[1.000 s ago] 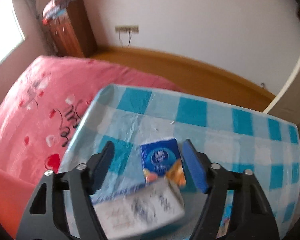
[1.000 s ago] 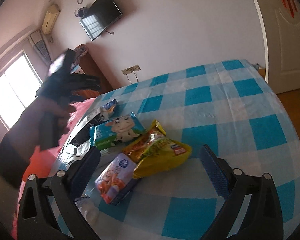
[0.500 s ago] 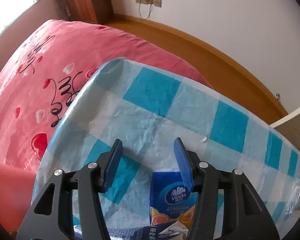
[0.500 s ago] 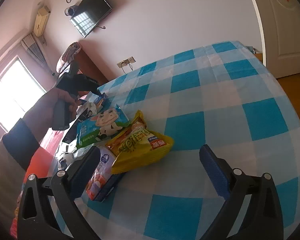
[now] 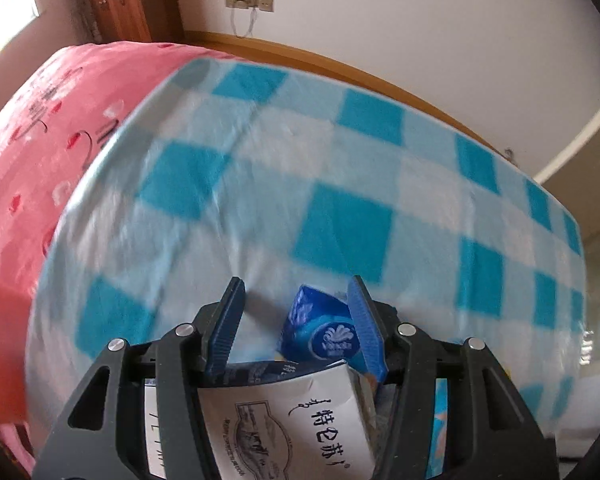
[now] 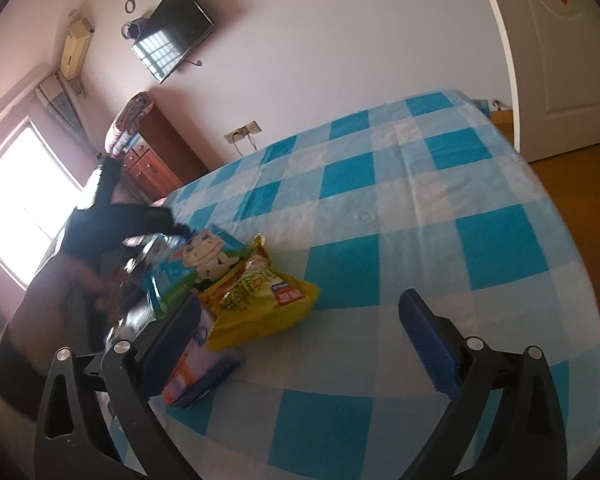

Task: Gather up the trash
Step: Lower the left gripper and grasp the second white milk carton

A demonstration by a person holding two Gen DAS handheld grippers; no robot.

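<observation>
In the left wrist view my left gripper (image 5: pixel 296 292) is narrowed, and a white milk carton (image 5: pixel 292 420) with black writing fills the gap at the base of its jaws. A small blue carton (image 5: pixel 320 328) leans on the inside of the right finger. Both cartons look sharp while the checked tablecloth (image 5: pixel 340 152) is blurred. My right gripper (image 6: pixel 300 300) stands wide open above the table with nothing between its pads. Ahead of it lie a yellow chip bag (image 6: pixel 260 304) and a cow-print pack (image 6: pixel 196 264). An orange-blue pack (image 6: pixel 196 372) lies by its left finger.
A pink bed cover (image 5: pixel 40 140) lies left of the table. A wooden cabinet (image 6: pixel 152 160) stands by the window, with a white door (image 6: pixel 560 60) and wooden floor (image 6: pixel 572 184) at the right. A hand (image 6: pixel 56 292) reaches over the pile at the table's left edge.
The left jaws have narrowed and the gripper has come down over the cartons, so the white carton now sits up between them. The right gripper has hardly moved.
</observation>
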